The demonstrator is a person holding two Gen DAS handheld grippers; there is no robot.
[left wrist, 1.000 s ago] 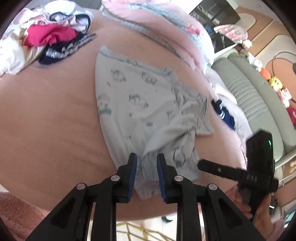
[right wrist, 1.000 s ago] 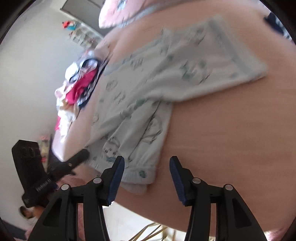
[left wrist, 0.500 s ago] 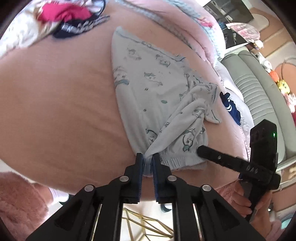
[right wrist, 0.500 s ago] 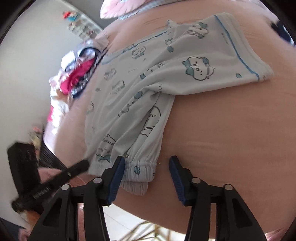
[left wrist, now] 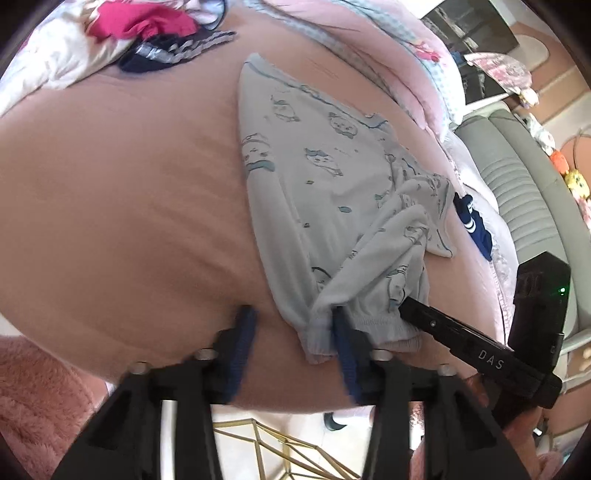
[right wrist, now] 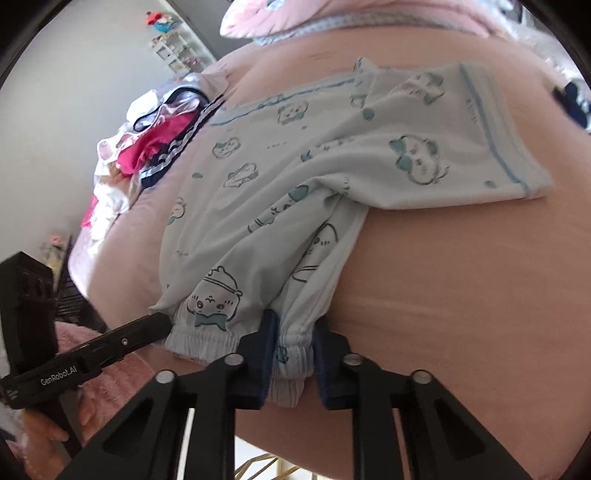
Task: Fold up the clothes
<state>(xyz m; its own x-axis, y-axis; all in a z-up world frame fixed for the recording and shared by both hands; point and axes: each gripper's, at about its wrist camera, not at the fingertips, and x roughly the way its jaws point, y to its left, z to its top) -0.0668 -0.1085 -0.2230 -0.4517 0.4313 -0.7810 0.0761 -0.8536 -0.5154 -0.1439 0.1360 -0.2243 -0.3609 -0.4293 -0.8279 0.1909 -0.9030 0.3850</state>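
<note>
A: Left side first. What's on the pinkish-brown bed sheet [left wrist: 129, 203]?

B: Far left corner has a loose pile of white, magenta and navy clothes [left wrist: 140, 33], well apart from the work. Left gripper [left wrist: 291, 314] is at the near edge. Its jaws have just been moving and stand apart, released. The waistband corner lies against its right finger [left wrist: 341, 343], unpinched.

A: And the garment?

B: Pale blue cartoon-print cotton shorts [left wrist: 314, 177], mid-bed. Elastic waistband [right wrist: 207, 343] at the near edge, legs running toward the far side. One leg looks folded over the other, a bit rumpled.

A: Right gripper [right wrist: 295, 321]?

B: Its jaws have just been closing and are clenched on the waistband. Gathered elastic fills the gap between the pads.

A: Anything further right?

B: A small navy item with white stripes [left wrist: 472, 225] near the right edge, just beside the shorts' hem and not touching the grippers.

A: Risks?

B: Only one end of the waistband is held. If the right hand lifts now, I'd expect the free left corner to drag, skew the fold line and pull the folded-over leg open. The pinch may also hold only the top layer, since bunched elastic hides the layers below. The left needs a proper bite first. A wide sweep right could snag the navy item.
</note>
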